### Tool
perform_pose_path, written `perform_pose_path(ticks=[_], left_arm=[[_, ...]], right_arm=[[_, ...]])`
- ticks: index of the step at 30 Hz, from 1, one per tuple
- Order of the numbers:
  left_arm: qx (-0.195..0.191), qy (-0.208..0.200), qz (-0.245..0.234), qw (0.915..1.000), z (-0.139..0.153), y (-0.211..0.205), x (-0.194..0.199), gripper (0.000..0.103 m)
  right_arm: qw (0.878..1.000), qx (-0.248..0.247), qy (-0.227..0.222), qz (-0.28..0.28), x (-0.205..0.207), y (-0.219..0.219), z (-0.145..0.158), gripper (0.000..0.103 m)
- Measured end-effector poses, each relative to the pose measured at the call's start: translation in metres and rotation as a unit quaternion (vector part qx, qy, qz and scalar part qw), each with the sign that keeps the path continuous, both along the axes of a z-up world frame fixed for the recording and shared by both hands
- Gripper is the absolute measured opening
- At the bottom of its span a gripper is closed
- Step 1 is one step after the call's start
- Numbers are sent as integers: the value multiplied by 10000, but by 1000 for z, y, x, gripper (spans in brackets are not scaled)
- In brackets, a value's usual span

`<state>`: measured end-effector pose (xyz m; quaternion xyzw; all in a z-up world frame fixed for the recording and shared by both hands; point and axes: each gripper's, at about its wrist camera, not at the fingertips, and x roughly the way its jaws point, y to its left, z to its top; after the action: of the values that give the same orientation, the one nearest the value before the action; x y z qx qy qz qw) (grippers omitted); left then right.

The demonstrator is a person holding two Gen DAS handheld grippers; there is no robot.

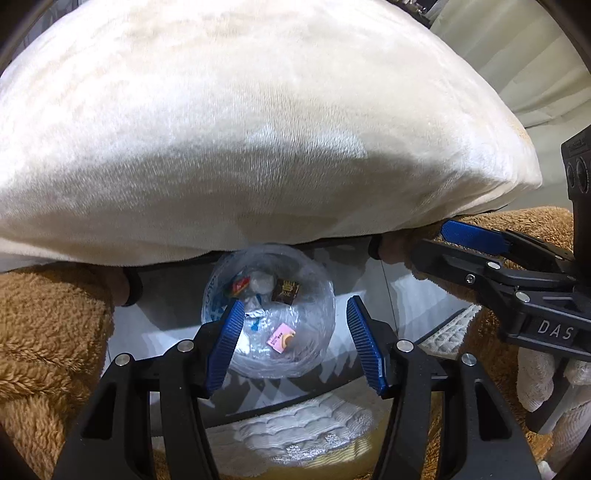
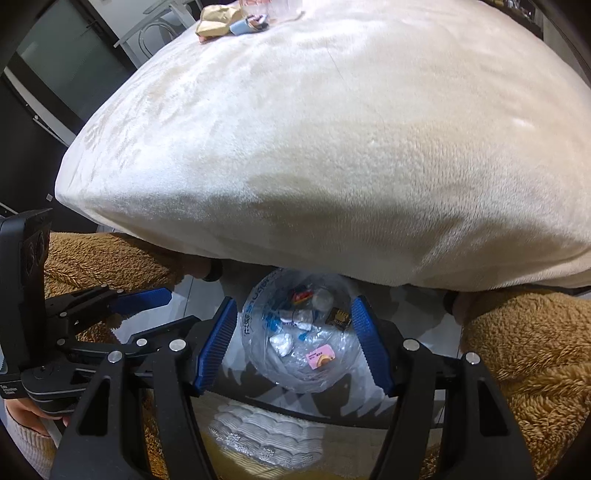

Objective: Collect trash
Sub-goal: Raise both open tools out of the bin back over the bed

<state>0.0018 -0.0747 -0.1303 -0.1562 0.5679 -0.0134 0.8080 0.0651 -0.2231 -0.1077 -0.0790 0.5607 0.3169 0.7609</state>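
My left gripper (image 1: 295, 343) has its blue ribbed pads (image 1: 225, 347) spread wide apart, with nothing between them and nothing touching them. Straight ahead of it and below, framed in the gap between the pads, I see the clear trash bag (image 1: 317, 306) lying open on the pale floor. Inside the bag sit a pink wrapper (image 1: 281, 338) nearest my fingertips, a dark square packet (image 1: 285, 291) farther off, a small red scrap (image 1: 239, 285) to its left, and crumpled white tissue (image 1: 260, 282) between them. Above my left pads a cream plush cushion (image 1: 258, 129) fills the view, resting on a brown fleece seat (image 1: 48, 325) that flanks both sides.

My right gripper (image 2: 291, 343) is likewise wide open and holds nothing; from the left camera it reaches in from the right, its upper pad close under the cushion's edge, though I cannot tell if it touches. The bag also lies ahead between the right pads, the same pink wrapper and dark packet showing through the plastic. On the far top of the cushion, well away from the right gripper, lie more wrappers (image 2: 221, 24), gold and pale blue.
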Motion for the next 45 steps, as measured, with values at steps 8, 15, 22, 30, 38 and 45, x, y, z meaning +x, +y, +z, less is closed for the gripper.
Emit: perform_pose_path(ticks=[8,15,22,30,38,45], left_arm=[[245,-721,-51,9971,30,0,-5,57],[441,-1352,16,9898,61,5,-5,57],[397,-1837,164,9820,90,24,-2,57],[584,-2240,255,9725,118,50,17,57],[722,-2441,482,9659,137,88,55,69],[517,-2511,951,9619,147,135,84,83]], right_arm=[[9971,325,-676,95,-7,-3,25,64],[9895,397,-1380,174,-13,3,46,64],[9828,376,-1797,218,-4,13,63,64],[9735,416,-2219,352,15,41,82,64],[9712,396,-2287,533,45,79,85,67],[9751,553,-2070,571,86,114,82,76]])
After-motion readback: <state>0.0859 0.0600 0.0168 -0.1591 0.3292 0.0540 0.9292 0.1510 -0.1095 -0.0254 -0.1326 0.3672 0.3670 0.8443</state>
